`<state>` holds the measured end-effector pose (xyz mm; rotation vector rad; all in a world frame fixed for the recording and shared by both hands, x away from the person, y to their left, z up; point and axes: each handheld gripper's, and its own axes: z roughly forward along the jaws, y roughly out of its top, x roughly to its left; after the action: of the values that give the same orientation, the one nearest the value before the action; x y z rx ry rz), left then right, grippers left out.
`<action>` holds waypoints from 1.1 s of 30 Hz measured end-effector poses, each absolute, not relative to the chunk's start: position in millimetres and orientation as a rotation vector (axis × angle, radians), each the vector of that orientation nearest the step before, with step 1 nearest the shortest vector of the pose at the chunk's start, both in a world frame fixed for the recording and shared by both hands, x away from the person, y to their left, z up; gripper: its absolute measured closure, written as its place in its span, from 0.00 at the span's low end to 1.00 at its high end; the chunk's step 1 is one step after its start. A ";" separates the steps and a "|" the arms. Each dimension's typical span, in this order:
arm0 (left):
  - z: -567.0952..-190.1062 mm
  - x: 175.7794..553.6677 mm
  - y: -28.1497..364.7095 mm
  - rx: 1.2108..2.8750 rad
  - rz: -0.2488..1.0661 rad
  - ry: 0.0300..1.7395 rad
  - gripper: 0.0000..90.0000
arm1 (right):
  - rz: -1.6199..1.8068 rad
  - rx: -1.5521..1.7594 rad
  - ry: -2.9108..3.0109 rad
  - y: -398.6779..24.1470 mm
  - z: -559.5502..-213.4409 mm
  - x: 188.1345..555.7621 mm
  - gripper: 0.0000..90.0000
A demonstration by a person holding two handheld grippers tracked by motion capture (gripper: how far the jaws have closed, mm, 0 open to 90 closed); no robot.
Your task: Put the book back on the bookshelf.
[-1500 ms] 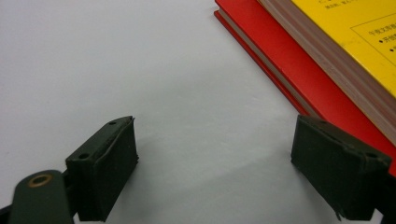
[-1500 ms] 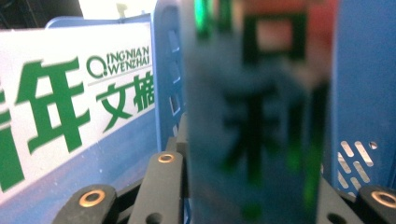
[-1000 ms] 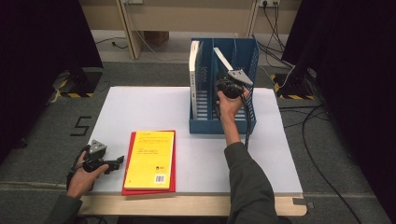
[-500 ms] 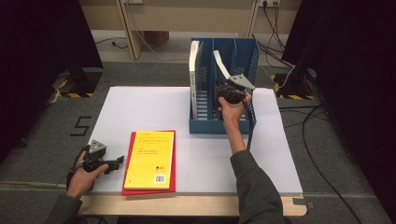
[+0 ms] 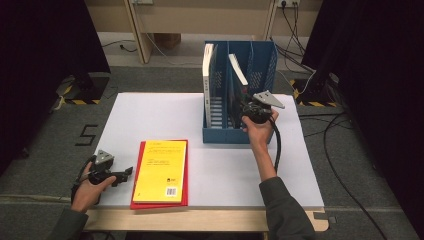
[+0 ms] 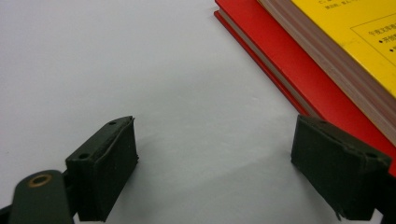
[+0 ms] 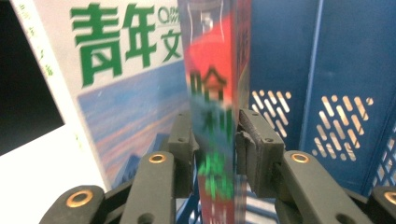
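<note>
Jaws grip book (image 7: 212,116) — in rack (image 5: 260,65).

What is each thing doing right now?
Right gripper: shut on the book.
Book: upright but leaning in the rack's middle slot.
White book: standing upright in the left slot.
Rack: standing on the table, right slot empty.
Yellow book: lying flat on the red book.
Left gripper: open, low over the table.
</note>
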<state>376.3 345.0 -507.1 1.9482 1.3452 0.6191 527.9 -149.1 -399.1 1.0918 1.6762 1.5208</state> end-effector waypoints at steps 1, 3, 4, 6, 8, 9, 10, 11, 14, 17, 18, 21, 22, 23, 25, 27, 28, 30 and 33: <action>-506.9 376.2 345.2 1.953 0.621 1.343 0.15 | 1.519 1.080 1.681 -150.7 -400.0 526.0 0.77; -507.0 376.5 345.6 1.952 0.616 1.345 0.15 | 1.497 1.045 1.700 -152.6 -400.8 522.5 0.79; -507.1 376.7 345.9 1.950 0.611 1.346 0.15 | 1.490 1.032 1.705 -153.1 -401.4 521.5 0.79; -507.0 376.4 345.5 1.952 0.617 1.344 0.15 | 1.499 1.035 1.718 -154.1 -404.1 520.4 0.79; -507.0 376.3 345.4 1.953 0.619 1.344 0.15 | 1.501 1.041 1.721 -154.9 -403.6 519.9 0.80; -507.0 376.4 345.6 1.952 0.616 1.344 0.15 | 1.504 1.042 1.723 -155.1 -403.8 519.8 0.80; -507.0 376.4 345.6 1.952 0.616 1.344 0.15 | 1.514 1.046 1.723 -155.2 -404.4 519.7 0.80; -507.0 376.4 345.5 1.952 0.617 1.344 0.15 | 1.520 1.050 1.720 -155.0 -405.1 519.6 0.80; -507.0 376.5 345.6 1.952 0.615 1.344 0.15 | 1.512 1.044 1.721 -152.4 -405.1 519.6 0.80; -506.9 376.3 345.3 1.953 0.619 1.343 0.15 | 1.501 1.037 1.725 -148.8 -404.5 520.9 0.79; -506.8 376.1 345.1 1.956 0.623 1.341 0.15 | 1.501 1.040 1.725 -147.2 -404.6 521.4 0.79; -507.0 376.7 345.7 1.952 0.614 1.345 0.15 | 1.490 1.034 1.724 -143.6 -404.4 524.0 0.79; -507.1 376.7 345.7 1.952 0.614 1.345 0.15 | 1.489 1.036 1.724 -142.9 -404.3 525.2 0.79; -507.0 376.6 345.4 1.952 0.616 1.345 0.15 | 1.490 1.039 1.719 -142.7 -404.5 526.6 0.79; -507.1 376.8 345.8 1.952 0.612 1.347 0.15 | 1.490 1.055 1.707 -142.5 -404.7 530.2 0.79; -507.1 376.8 345.7 1.952 0.613 1.347 0.15 | 1.493 1.067 1.701 -142.0 -404.8 534.9 0.79; -507.1 376.4 345.0 1.948 0.620 1.346 0.15 | 1.491 1.072 1.700 -141.7 -404.5 536.4 0.79; -507.1 376.6 345.3 1.949 0.616 1.347 0.15 | 1.480 1.078 1.701 -139.6 -403.6 540.8 0.79; -507.1 376.6 345.2 1.948 0.616 1.347 0.15 | 1.478 1.082 1.699 -136.7 -403.4 545.2 0.79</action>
<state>376.6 345.2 -507.1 1.9478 1.3467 0.6160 545.2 -136.7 -403.4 1.0818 1.6991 1.4779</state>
